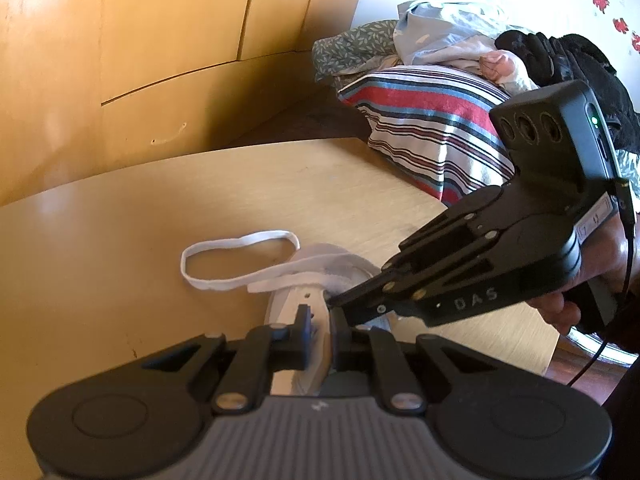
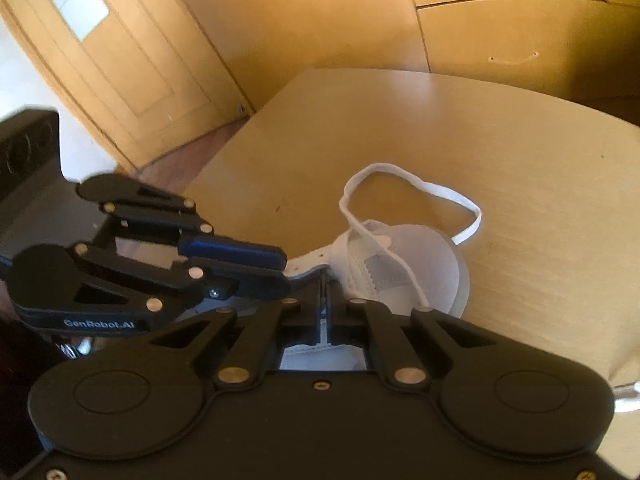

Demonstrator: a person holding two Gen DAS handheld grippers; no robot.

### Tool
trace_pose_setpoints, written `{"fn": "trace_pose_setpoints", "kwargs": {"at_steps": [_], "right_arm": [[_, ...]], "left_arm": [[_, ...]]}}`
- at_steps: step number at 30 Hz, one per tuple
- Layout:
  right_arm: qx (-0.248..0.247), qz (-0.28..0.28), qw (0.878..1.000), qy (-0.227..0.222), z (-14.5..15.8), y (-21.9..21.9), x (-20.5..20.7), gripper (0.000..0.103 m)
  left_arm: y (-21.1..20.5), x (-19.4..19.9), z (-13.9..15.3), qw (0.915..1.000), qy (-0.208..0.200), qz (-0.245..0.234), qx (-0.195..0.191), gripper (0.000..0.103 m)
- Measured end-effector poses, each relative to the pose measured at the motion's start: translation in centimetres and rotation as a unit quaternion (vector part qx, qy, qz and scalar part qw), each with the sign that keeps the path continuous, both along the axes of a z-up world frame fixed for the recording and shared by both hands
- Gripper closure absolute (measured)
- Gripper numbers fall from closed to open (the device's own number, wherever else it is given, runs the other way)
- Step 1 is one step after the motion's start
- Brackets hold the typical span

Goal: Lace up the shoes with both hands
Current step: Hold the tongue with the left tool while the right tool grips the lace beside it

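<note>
Your white shoe (image 2: pixel 420 256) sits on the wooden table (image 2: pixel 520 160), its lace (image 2: pixel 400 184) looping loose past the toe. Your left gripper (image 1: pixel 322 320) pinches the shoe's eyelet flap, and your right gripper (image 2: pixel 325 300) is fully closed, apparently on the flap's edge beside it.

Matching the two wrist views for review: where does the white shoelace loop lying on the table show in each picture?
Left wrist: the shoelace loop lies left of centre, beyond the white shoe.
Right wrist: the shoelace loop lies right of centre, beyond the shoe's toe.
Shared landmark: the wooden table.
</note>
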State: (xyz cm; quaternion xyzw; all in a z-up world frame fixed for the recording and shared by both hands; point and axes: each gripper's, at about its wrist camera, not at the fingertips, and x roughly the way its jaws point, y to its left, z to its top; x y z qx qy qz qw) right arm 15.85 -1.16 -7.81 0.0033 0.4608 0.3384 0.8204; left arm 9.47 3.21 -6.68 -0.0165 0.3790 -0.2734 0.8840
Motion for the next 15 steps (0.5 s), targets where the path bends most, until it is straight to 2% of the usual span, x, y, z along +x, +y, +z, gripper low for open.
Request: {"fn": "trace_pose_setpoints", "kwargs": {"at_steps": [15], "right_arm": [[-0.018,0.003,1.000,-0.024,-0.23,0.74,-0.25,0.103]], "left_arm": [[-0.28,0.12,0.01,1.0000,0.000,-0.003,0.003,0.093]]}}
